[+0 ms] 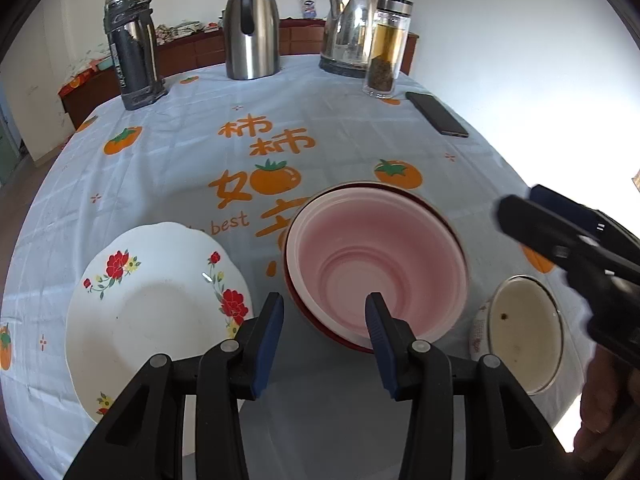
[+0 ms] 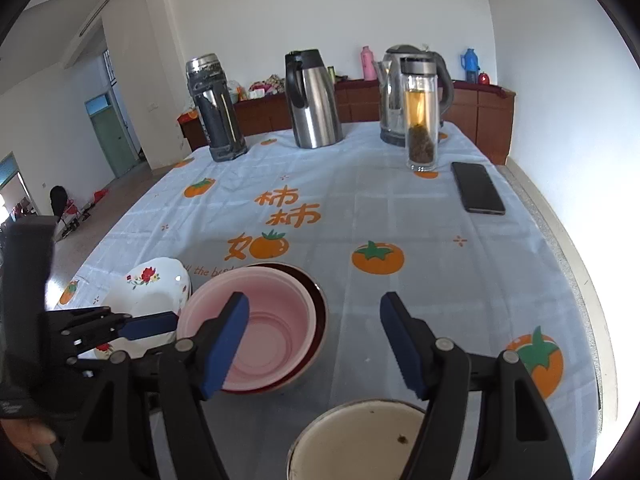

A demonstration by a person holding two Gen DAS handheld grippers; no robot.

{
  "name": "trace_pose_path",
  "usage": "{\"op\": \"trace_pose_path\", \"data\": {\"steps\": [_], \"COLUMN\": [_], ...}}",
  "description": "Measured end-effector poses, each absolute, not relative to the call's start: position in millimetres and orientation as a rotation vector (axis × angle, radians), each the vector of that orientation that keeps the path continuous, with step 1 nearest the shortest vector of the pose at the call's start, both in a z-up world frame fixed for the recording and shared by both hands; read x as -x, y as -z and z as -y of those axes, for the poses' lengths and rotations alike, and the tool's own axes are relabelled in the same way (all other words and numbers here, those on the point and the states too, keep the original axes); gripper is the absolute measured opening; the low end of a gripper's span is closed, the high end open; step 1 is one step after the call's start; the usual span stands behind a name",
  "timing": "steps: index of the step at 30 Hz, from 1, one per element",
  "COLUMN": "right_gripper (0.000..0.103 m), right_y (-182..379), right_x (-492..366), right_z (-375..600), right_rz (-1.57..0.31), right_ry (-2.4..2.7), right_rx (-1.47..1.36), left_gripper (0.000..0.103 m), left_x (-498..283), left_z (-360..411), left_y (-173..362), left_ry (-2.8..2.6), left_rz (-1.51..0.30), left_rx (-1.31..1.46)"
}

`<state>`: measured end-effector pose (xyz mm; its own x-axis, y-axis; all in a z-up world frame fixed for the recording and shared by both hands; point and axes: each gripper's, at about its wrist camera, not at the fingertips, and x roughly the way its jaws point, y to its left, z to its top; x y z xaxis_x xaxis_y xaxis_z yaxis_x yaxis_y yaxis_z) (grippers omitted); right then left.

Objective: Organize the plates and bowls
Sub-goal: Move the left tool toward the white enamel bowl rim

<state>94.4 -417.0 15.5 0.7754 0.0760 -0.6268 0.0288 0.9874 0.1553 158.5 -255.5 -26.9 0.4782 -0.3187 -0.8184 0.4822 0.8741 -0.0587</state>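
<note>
The tablecloth [image 2: 400,208] is looking like thin creased cloth, matt. The pink bowl [image 1: 380,256] is showing smooth ribbed plastic. The flowered plate [image 1: 160,312] is gleaming like glazed ceramic. The jug [image 2: 314,100] is shining as brushed metal, and the phone [image 2: 478,188] is lying glossy black.

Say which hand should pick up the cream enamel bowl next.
Right, probably. The right gripper hangs open just above the cream bowl, while the left gripper sits by the pink bowl.

pink bowl [image 1: 376,264]; red-flowered white plate [image 1: 160,308]
</note>
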Motion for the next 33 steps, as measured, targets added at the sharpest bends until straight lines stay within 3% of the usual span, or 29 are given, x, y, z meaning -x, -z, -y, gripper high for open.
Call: {"op": "trace_pose_path", "data": {"steps": [29,33], "right_gripper": [0.072,0.06], "right_y": [-2,2], "right_x": [-14,-6], "right_z": [450,453], "right_rz": [-0.646,-0.663], "right_ry": [0.099,0.114], "right_rx": [-0.203,-0.206], "left_gripper": [0.046,0.046], "left_x": [-80,-70], "left_z": [273,280], "left_y": [10,15], "left_ry": [0.571,0.597], "left_rz": [-0.833,-0.85], "left_rx": [-0.196,-0.196]}}
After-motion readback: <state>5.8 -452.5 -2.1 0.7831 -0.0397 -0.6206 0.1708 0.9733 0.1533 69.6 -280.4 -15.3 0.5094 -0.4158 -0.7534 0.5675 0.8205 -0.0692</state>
